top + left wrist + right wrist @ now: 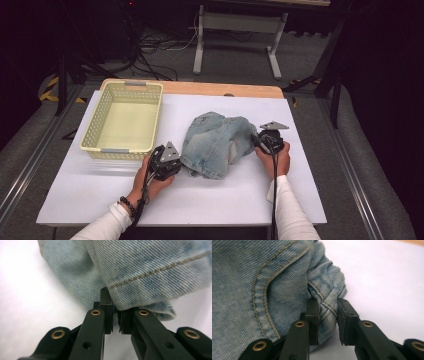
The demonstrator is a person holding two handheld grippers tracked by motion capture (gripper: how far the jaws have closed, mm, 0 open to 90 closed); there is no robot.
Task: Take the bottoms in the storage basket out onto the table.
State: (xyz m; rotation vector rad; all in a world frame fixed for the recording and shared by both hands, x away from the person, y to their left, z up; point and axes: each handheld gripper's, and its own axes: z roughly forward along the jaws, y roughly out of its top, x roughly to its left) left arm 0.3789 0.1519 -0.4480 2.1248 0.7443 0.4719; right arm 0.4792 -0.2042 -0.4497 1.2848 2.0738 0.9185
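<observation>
2 grippers, 1 garment, 1 basket, logged as they stand. Item 1: folded denim jeans (216,144), lying bunched on the white table cover (310,180), right of centre and just right of the basket. Item 2: my left gripper (115,322), at the garment's near-left corner; its jaws are brought almost together on a thin fold of the hem, nipped there because that corner is where the cloth is thinnest. Item 3: my right gripper (327,320), at the right edge of the jeans; its jaws clamp a thick rolled seam beside the stitched pocket, so they stand wider than the left pair. I judge the 2 grips are set at opposite ends so the bundle can be lifted level without unfolding. Item 4: pale yellow basket (95,131), empty, at far left, open side up, the likely destination.
</observation>
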